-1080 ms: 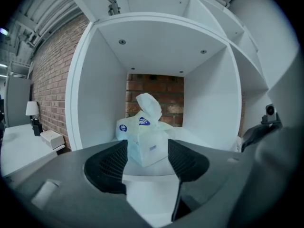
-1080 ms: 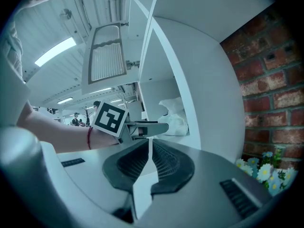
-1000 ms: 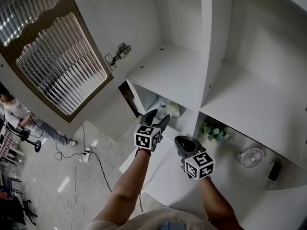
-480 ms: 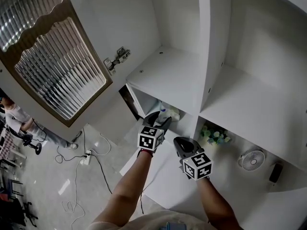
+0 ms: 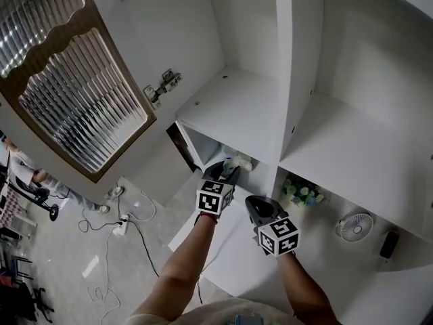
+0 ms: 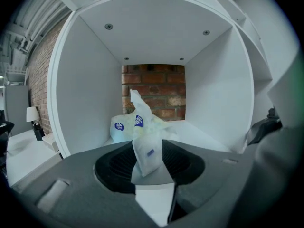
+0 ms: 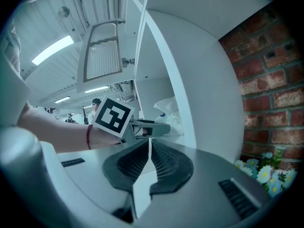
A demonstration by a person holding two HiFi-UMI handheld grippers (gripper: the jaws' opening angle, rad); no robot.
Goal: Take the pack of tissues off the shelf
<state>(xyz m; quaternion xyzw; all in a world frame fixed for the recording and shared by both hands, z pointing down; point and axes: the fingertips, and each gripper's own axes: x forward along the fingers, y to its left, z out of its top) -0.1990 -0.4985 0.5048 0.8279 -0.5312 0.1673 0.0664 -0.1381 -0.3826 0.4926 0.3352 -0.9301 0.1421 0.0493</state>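
A white shelf unit [image 5: 237, 107] fills the head view, its ribbed-glass cabinet door [image 5: 74, 93] swung open at the left; bare brick shows behind the open-backed compartments. The pack of tissues [image 6: 137, 127] lies on the floor of the lower left compartment, near its left wall; it is a soft white plastic wrap, pale blue on one side, with round dark-blue logos and a crimped end flap (bearing a small blue mark) that reaches forward. The left hand-held gripper [image 6: 148, 148] reaches into that compartment, jaws closing on the flap, which fills the gap between the pads; the right hand-held gripper [image 7: 149, 144] hangs just outside, jaws together, holding nothing.
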